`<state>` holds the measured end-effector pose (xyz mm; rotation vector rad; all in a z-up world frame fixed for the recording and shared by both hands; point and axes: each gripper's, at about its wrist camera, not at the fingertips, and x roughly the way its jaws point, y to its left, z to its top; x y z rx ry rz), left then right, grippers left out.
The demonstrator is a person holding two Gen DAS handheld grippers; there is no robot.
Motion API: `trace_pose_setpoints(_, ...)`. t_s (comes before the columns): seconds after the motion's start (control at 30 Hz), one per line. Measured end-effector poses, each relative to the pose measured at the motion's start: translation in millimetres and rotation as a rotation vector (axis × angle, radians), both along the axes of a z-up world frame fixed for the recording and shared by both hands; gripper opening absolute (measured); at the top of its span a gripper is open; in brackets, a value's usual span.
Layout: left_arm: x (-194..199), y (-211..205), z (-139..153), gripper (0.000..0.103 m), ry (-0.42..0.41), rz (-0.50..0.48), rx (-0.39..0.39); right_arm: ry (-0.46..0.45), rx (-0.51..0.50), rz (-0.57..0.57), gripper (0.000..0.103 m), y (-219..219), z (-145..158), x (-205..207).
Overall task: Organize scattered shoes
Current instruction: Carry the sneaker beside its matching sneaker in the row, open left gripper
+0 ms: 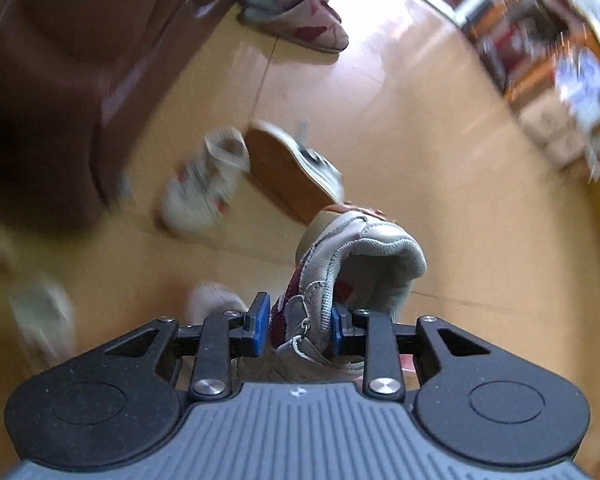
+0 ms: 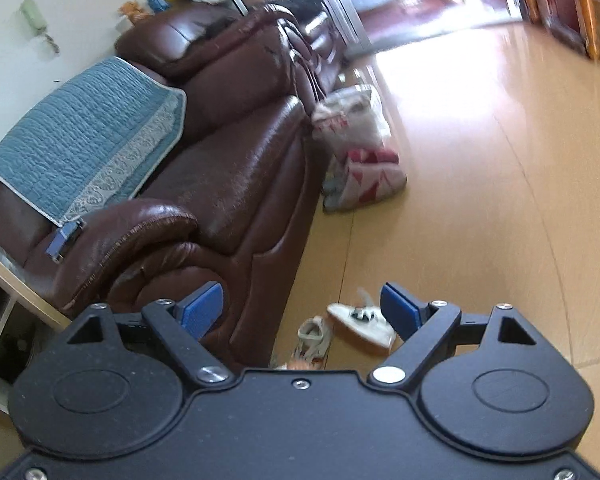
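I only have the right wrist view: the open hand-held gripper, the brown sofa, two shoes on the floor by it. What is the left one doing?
Observer: The left hand-held gripper is shut on a grey and maroon sneaker, gripping its side at the opening.
Operator: Is it off the floor?
Observer: It looks lifted, hanging from the pads with the floor showing beyond it.
Operator: Any shoes I can't see?
Observer: Yes, a blurred pale shoe lies on the floor near the left edge of that view.
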<state>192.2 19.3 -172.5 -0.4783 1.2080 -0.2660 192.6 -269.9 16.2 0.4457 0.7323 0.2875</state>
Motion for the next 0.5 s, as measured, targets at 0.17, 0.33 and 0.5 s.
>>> trace_pose_setpoints(0.17, -76, -50, -23, 0.029, 0.108, 0.066, -0.188, -0.029, 0.032, -0.012, 0.088, -7, 13, -6)
trace_pose_setpoints(0.33, -132, -101, -64, 0.028, 0.228, 0.108, -0.242, -0.042, 0.049, -0.007, 0.088, -10, 18, -12)
trace_pose_setpoints(0.5, -165, -150, -108, 0.028, 0.316, 0.073, -0.123, -0.037, 0.060, -0.006, 0.088, -20, 17, -14)
